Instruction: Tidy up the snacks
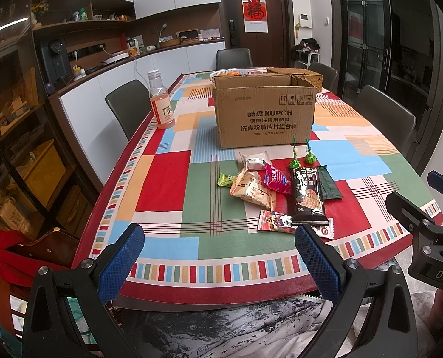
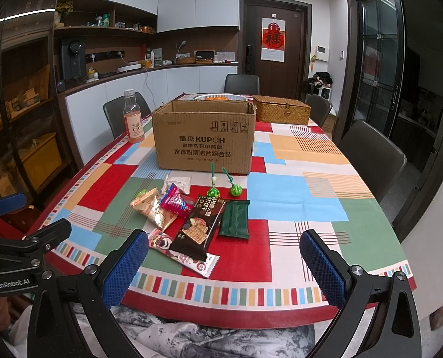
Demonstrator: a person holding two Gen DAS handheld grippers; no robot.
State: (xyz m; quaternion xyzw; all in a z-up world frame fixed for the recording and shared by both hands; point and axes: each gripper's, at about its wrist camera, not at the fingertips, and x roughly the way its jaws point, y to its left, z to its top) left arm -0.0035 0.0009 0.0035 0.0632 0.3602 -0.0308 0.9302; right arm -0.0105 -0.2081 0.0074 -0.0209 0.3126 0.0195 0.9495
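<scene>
Several snack packets lie on the table in front of an open cardboard box (image 1: 264, 113) (image 2: 205, 137): a black biscuit pack (image 1: 306, 195) (image 2: 199, 228), a dark green pack (image 1: 330, 185) (image 2: 235, 219), a pink pack (image 1: 276, 179) (image 2: 176, 203), a beige pack (image 1: 251, 189) (image 2: 153, 210), a white pack (image 1: 254, 161) (image 2: 178, 183), a bear-print pack (image 1: 276, 222) (image 2: 162, 243) and two green lollipops (image 1: 302, 158) (image 2: 224, 189). My left gripper (image 1: 218, 258) is open and empty at the near table edge. My right gripper (image 2: 224, 265) is open and empty, just short of the packets.
A pink drink bottle (image 1: 160, 101) (image 2: 133, 119) stands left of the box. A wicker basket (image 2: 281, 109) and a bowl of oranges (image 2: 220, 98) sit behind it. Dark chairs (image 2: 373, 158) surround the table with its patchwork cloth (image 1: 167, 179).
</scene>
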